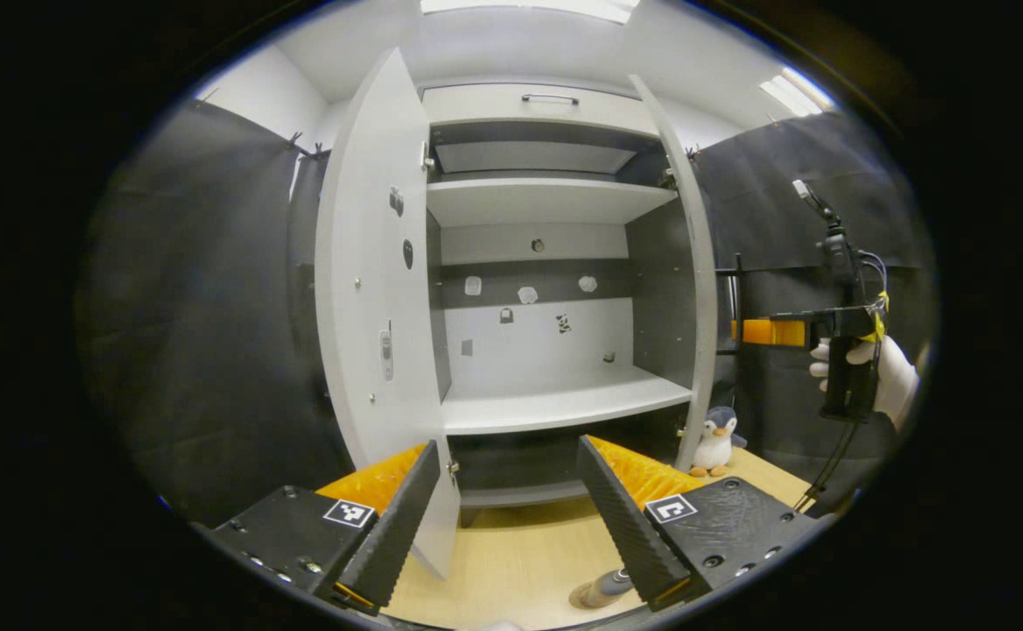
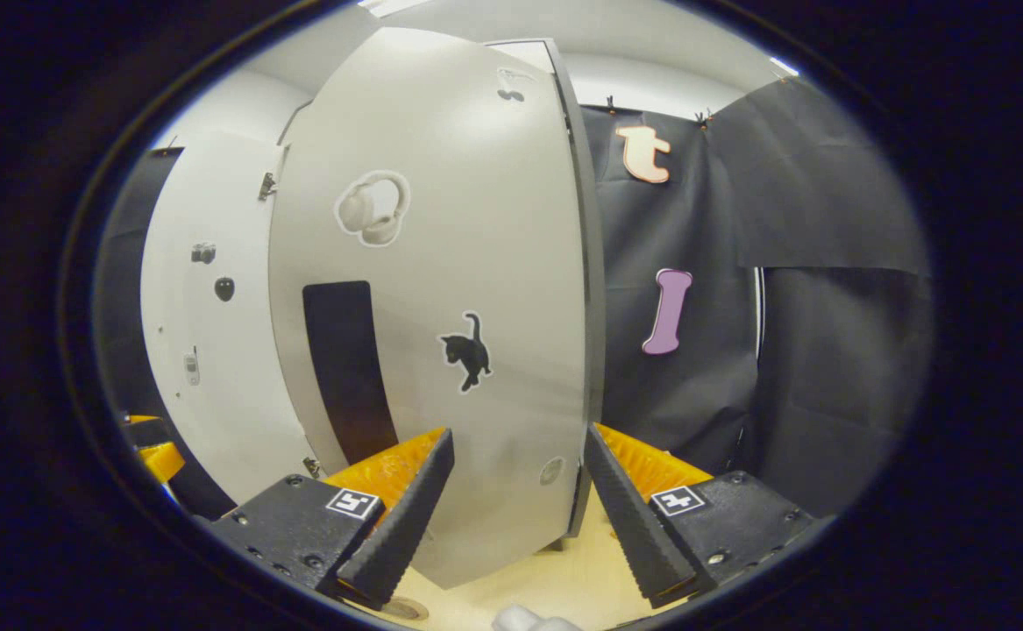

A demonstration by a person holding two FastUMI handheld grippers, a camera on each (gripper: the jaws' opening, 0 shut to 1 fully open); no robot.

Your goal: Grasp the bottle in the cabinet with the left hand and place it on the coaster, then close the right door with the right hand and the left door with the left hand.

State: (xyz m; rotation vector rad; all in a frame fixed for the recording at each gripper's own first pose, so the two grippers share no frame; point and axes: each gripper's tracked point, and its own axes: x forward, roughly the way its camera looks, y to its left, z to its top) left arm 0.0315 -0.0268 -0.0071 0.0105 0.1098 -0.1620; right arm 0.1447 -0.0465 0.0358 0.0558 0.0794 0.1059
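Observation:
The grey cabinet [image 1: 555, 407] stands with both doors swung open and bare shelves. My left gripper [image 1: 507, 447] is open in front of it, holding nothing. Low between its fingers, a small bottle [image 1: 600, 589] with a grey top rests on the wooden table; I cannot make out what is under it. A gloved hand holds my right gripper [image 1: 752, 331] just outside the right door [image 1: 697, 289]. In the right gripper view, that gripper [image 2: 518, 431] is open, with the right door's outer face [image 2: 458, 263] close ahead. The left door [image 2: 204, 350] shows beyond.
A penguin plush [image 1: 714, 443] sits on the table by the foot of the right door. The left door [image 1: 371, 307] hangs wide open beside my left finger. A round disc [image 2: 401, 607] lies on the table under my right gripper.

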